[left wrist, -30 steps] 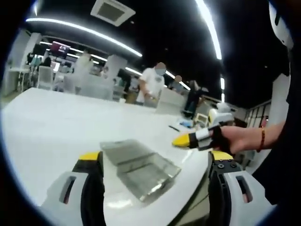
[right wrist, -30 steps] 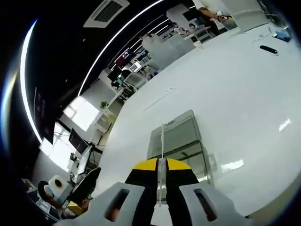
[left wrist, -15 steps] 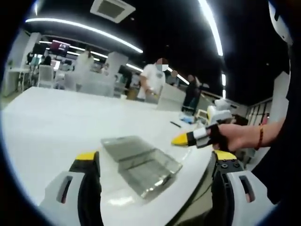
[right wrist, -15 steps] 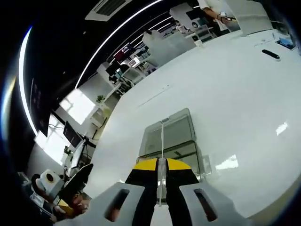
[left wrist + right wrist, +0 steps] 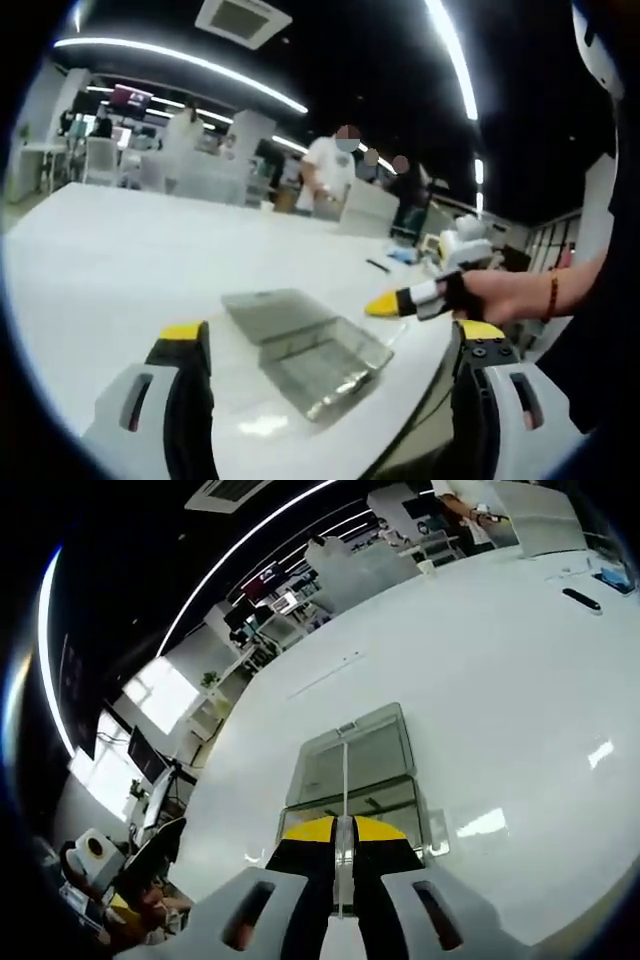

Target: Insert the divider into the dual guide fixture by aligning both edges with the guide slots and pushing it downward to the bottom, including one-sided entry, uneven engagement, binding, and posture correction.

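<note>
A clear plastic guide fixture (image 5: 300, 338) lies on the white table (image 5: 110, 250), between and beyond my left gripper's (image 5: 332, 332) wide-open jaws, which hold nothing. From the right, a hand brings in my right gripper (image 5: 385, 303), its yellow tips close beside the fixture's right side. In the right gripper view, my right gripper (image 5: 343, 826) is shut on the thin clear divider (image 5: 345, 780), seen edge-on. The divider's edge runs over the middle of the fixture (image 5: 375, 760), above it; I cannot tell whether they touch.
The table's near edge (image 5: 420, 375) runs just right of the fixture. A black pen-like item (image 5: 582, 600) and a blue thing (image 5: 612, 580) lie farther along the table. Several people stand at desks (image 5: 330, 175) beyond the far end.
The right gripper view has shifted so the fixture sits more centred under the held divider. The left gripper view has barely moved; its jaws remain open.
</note>
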Tool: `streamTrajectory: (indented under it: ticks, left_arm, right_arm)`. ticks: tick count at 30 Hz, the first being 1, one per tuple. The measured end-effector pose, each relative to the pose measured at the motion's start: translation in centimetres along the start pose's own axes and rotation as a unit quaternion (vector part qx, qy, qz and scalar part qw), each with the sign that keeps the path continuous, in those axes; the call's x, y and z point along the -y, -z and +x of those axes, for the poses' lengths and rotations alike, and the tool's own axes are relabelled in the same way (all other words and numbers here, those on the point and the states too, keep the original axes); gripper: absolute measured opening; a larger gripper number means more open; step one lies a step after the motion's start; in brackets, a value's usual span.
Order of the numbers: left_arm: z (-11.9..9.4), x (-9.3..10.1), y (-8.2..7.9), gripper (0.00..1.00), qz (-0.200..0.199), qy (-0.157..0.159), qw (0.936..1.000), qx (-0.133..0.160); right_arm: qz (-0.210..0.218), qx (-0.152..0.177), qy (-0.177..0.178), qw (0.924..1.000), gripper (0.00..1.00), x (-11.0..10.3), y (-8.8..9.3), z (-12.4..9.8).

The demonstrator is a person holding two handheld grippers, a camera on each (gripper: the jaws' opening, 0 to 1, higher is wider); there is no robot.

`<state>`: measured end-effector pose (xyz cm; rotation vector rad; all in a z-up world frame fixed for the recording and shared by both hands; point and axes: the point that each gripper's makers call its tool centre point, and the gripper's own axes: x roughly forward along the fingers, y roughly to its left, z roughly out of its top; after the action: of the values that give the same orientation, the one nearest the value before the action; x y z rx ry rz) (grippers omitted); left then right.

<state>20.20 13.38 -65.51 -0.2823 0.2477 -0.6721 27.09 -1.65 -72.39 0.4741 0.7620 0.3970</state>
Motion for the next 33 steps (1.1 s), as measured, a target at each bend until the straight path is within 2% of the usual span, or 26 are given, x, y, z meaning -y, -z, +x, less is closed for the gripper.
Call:
streamTrajectory:
  ticks: [10,12,14,21,25,33]
  left_arm:
    - [-0.3,-0.4,0.0,0.99,-0.009,-0.004,0.9999,0.003]
    - [-0.2,-0.3,-0.5,0.99,-0.025,-0.001,0.9996,0.016]
    - [-0.2,-0.3,-0.5,0.99,-0.019,-0.002,0.9997,0.016]
    - [-0.3,-0.1,-0.3,0.98,-0.018,0.002,0.9998,0.007]
    - [-0.3,-0.3,-0.8,0.98,-0.035,0.002,0.9991,0.022]
    - [-0.3,-0.6,-1.2,0.97,-0.036,0.002,0.9991,0.023]
  right_arm:
    - [-0.027,-0.020,0.016,0.9993,0.00,0.5,1.0,0.6]
    - [-0.032,-0.021,0.018,0.9991,0.00,0.6,1.1,0.7]
    - [-0.039,-0.023,0.023,0.9987,0.00,0.7,1.1,0.8]
    - [-0.028,-0.023,0.028,0.9990,0.00,1.1,1.5,1.2]
    - [-0.036,-0.026,0.032,0.9985,0.00,1.3,1.8,1.4]
    - [-0.036,-0.026,0.040,0.9982,0.00,1.6,2.0,1.7]
